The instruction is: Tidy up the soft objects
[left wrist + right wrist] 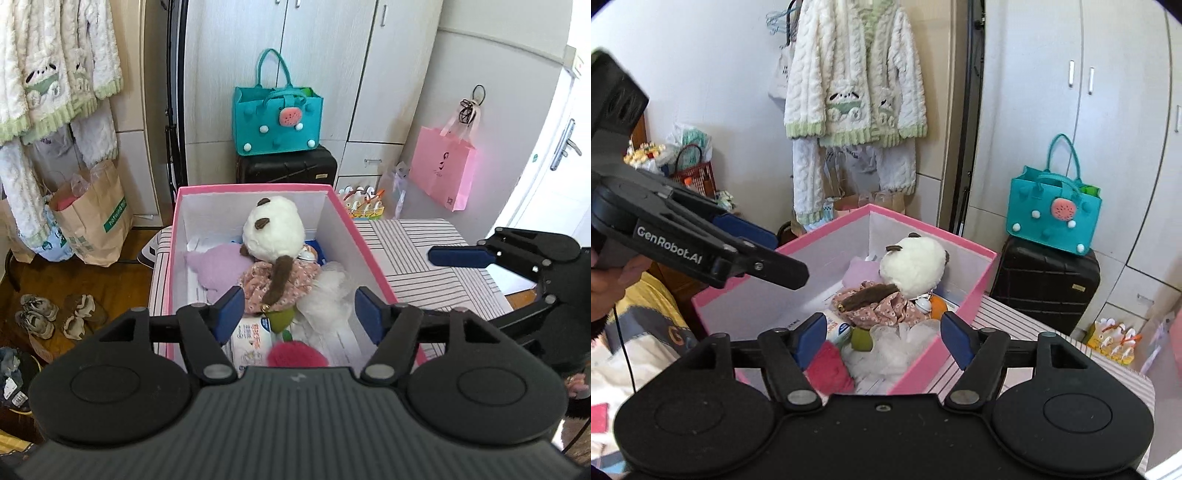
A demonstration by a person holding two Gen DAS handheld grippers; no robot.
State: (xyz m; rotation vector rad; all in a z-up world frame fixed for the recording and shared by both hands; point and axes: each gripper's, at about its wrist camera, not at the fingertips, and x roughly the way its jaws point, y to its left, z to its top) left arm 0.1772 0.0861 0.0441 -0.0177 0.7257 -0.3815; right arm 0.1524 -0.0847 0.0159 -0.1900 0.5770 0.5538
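Observation:
A pink box [343, 206] with white inner walls stands on a striped surface [424, 251]. Inside lie a white plush dog [275, 229] in a floral dress, a lilac plush [218, 264], a white fluffy item [327, 295], a red-pink knitted item [295, 354] and a wipes pack [251, 336]. My left gripper [299, 314] is open and empty above the box's near end. My right gripper [882, 339] is open and empty over the box's [960, 295] near corner; the dog [912, 264] lies beyond it. Each gripper shows in the other's view, the right one [458, 256] and the left one [764, 251].
A teal felt bag [277, 118] sits on a black suitcase [288, 168] by white wardrobes. A pink paper bag [441, 170] hangs at right. White-green fleece clothes [853, 85] hang at left, above a brown paper bag [96, 214] and shoes [55, 314] on the wooden floor.

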